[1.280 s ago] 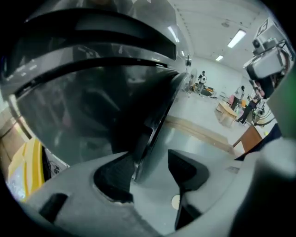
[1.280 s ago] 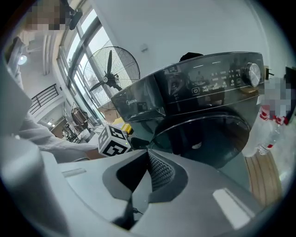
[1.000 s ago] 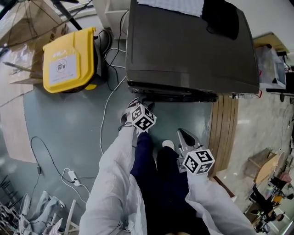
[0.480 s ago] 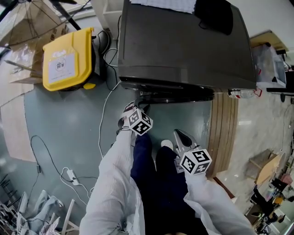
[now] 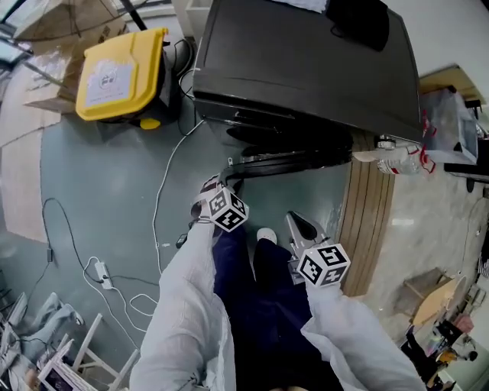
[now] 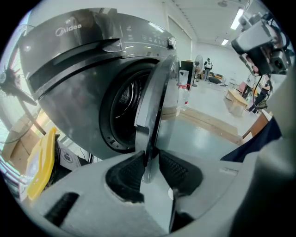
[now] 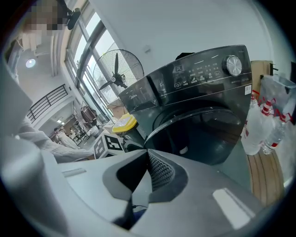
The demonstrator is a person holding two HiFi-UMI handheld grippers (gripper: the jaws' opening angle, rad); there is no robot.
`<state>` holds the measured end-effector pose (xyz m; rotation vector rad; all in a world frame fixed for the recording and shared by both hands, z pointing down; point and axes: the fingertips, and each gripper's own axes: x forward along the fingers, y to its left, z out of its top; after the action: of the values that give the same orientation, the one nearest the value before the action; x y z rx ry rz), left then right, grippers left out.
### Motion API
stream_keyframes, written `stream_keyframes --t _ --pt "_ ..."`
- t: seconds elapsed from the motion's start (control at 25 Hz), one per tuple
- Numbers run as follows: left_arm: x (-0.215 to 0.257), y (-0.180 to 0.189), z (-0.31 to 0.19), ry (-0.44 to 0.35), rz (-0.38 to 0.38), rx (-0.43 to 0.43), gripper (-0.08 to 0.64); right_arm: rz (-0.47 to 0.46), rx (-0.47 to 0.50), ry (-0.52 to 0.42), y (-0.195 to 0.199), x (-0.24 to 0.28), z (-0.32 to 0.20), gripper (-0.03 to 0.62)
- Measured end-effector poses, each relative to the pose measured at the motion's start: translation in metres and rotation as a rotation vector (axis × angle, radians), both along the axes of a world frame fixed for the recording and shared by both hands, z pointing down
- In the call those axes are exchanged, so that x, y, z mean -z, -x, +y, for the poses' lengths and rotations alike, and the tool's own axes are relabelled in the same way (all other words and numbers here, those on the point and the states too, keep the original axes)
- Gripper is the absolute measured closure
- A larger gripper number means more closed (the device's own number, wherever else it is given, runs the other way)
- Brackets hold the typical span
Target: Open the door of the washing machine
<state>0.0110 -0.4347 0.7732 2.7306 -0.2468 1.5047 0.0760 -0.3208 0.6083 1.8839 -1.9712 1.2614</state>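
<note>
A dark grey front-loading washing machine [image 5: 306, 61] stands ahead of me, its round door [image 5: 283, 162] swung partly out over the floor. In the left gripper view the door [image 6: 155, 106] stands edge-on in front of the drum opening [image 6: 121, 109]. My left gripper [image 5: 231, 180] holds the door's free edge; its jaws [image 6: 149, 164] are closing with the rim pinched between the pads. My right gripper [image 5: 296, 223] hovers lower right, apart from the door, with its jaws [image 7: 147, 157] shut on nothing. From there the machine [image 7: 199, 78] and door [image 7: 199, 136] show ahead.
A yellow bin [image 5: 122, 72] stands left of the machine. White cables [image 5: 157, 221] trail over the grey floor. A wooden strip [image 5: 367, 206] and bagged plastic bottles [image 5: 397, 153] lie to the right. A black cloth [image 5: 363, 23] lies on the machine. A fan [image 7: 115, 69] stands behind.
The door has swung out from the machine's front. My left gripper has drawn back toward my legs with the door's edge, and the right gripper has shifted back as well.
</note>
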Motion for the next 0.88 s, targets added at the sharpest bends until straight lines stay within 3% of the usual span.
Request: stream_keyframes --t 0.4,0.88 --pt "-0.004 0.019 0.071 -0.021 -0.026 0.152 0.463 -0.001 0.149 -0.035 -0.003 -0.004 0.072 0.584" --pt "-0.004 0.019 0.161 0.027 0.009 0.217 0.48 -0.014 0.145 -0.056 -0.013 -0.012 0.139 0.584"
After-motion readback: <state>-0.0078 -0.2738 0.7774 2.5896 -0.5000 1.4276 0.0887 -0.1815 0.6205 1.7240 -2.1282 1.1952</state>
